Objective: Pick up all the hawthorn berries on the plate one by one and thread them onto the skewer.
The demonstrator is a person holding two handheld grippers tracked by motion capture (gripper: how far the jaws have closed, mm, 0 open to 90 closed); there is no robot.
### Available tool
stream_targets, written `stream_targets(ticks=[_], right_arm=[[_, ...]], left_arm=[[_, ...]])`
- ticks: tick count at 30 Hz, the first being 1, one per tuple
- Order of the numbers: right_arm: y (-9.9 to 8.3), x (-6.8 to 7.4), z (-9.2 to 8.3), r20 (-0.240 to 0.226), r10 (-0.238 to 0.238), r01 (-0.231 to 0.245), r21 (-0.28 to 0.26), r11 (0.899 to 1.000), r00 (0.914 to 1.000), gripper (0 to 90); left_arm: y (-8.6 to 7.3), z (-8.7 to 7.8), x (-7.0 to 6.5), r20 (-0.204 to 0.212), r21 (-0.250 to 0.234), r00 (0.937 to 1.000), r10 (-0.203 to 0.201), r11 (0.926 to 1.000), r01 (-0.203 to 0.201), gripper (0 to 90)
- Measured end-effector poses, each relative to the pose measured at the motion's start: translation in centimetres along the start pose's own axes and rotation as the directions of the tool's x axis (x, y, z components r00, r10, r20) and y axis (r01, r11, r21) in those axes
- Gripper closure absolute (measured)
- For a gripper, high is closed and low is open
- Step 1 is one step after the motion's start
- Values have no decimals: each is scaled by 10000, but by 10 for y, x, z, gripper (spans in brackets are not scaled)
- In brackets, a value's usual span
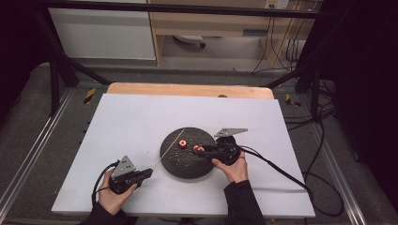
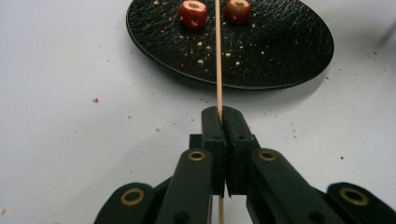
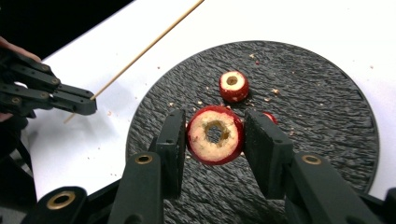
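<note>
My left gripper [image 1: 149, 172] [image 2: 223, 116] is shut on a thin wooden skewer [image 1: 169, 147] [image 2: 218, 56], whose tip reaches over the round black plate [image 1: 187, 166] [image 2: 280, 51]. My right gripper [image 1: 199, 151] [image 3: 215, 121] is over the plate, shut on a cored red fruit piece [image 1: 195, 149] [image 3: 215, 135] with its hole facing the camera. A second cored red fruit piece [image 1: 182, 143] [image 2: 193, 13] [image 3: 233, 86] lies on the plate [image 3: 327, 93] beyond it. In the right gripper view the skewer [image 3: 140, 53] and left gripper [image 3: 70, 100] show at upper left. A red bit peeks from behind the right jaw.
The plate sits on a white sheet [image 1: 131, 122] over a wooden table [image 1: 187, 89]. Crumbs are scattered on the plate and the sheet. A black cable [image 1: 281, 171] trails right from the right gripper. Dark frame bars [image 1: 56, 70] stand at the table's far corners.
</note>
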State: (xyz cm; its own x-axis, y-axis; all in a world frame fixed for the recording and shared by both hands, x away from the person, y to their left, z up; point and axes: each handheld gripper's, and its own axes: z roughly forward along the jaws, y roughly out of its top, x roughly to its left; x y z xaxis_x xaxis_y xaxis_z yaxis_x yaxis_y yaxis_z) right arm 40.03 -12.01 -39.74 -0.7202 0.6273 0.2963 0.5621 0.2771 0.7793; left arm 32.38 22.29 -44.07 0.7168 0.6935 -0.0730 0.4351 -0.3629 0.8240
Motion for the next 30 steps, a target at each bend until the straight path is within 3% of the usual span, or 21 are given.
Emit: stream_targets(ticks=[7, 15, 20, 30], right_arm=[[-7, 2, 5, -115, 263, -270, -700, 9972, 9996, 607], [-6, 5, 8, -350, 720, -768, -1641, 9834, 9968, 607], [-4, 6, 7, -436, 929, -1006, -2332, 9672, 9947, 606], [2, 6, 4, -524, 1567, -1652, -3434, 9245, 9862, 608]], left_arm=[[-1, 1, -3, -42, -102, 10000, 6, 9999, -6, 883], [-1, 3, -6, -32, -160, 10000, 64, 9999, -64, 883], [-2, 4, -9, -61, -220, 10000, 75, 9997, -77, 884], [-1, 4, -13, -203, -495, 9998, 15, 9988, -25, 884]])
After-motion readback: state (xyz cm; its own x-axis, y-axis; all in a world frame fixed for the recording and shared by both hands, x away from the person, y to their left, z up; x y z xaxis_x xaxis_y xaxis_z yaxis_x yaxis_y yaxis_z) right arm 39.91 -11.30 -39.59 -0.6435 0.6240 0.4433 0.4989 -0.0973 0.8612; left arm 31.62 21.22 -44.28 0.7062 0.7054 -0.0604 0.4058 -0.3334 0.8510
